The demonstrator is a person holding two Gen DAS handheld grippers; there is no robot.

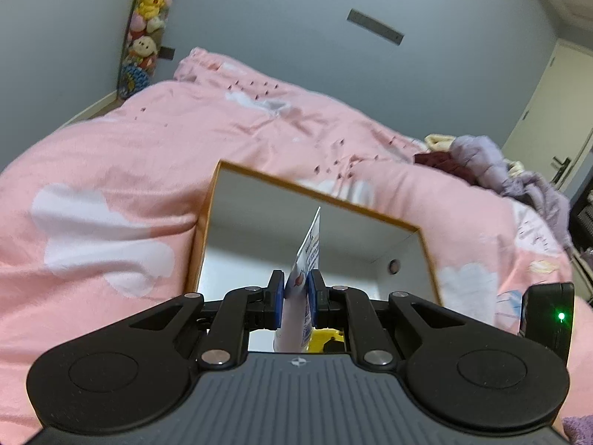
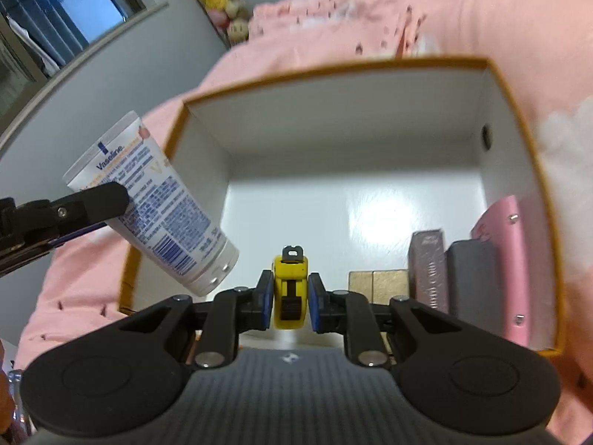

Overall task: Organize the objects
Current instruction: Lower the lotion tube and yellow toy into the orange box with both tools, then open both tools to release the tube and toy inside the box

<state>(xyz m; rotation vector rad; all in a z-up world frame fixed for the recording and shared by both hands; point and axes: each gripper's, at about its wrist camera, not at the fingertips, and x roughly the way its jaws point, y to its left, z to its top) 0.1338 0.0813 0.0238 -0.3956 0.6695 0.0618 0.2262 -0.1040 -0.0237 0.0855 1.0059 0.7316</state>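
Note:
An open box with an orange rim (image 2: 333, 68) and white inside stands on a pink bed; it also shows in the left wrist view (image 1: 318, 194). My left gripper (image 1: 295, 293) is shut on a white Vaseline tube (image 1: 309, 248), held over the box's left rim; the tube (image 2: 148, 193) hangs cap-down in the right wrist view. My right gripper (image 2: 288, 293) is shut on a yellow tape measure (image 2: 290, 285) above the box's near edge.
Inside the box at the right stand a pink case (image 2: 507, 259), a grey box (image 2: 472, 282), a mauve box (image 2: 428, 267) and a gold box (image 2: 378, 285). Crumpled clothes (image 1: 493, 167) lie on the pink duvet (image 1: 129, 148). Plush toys (image 1: 148, 18) hang on the wall.

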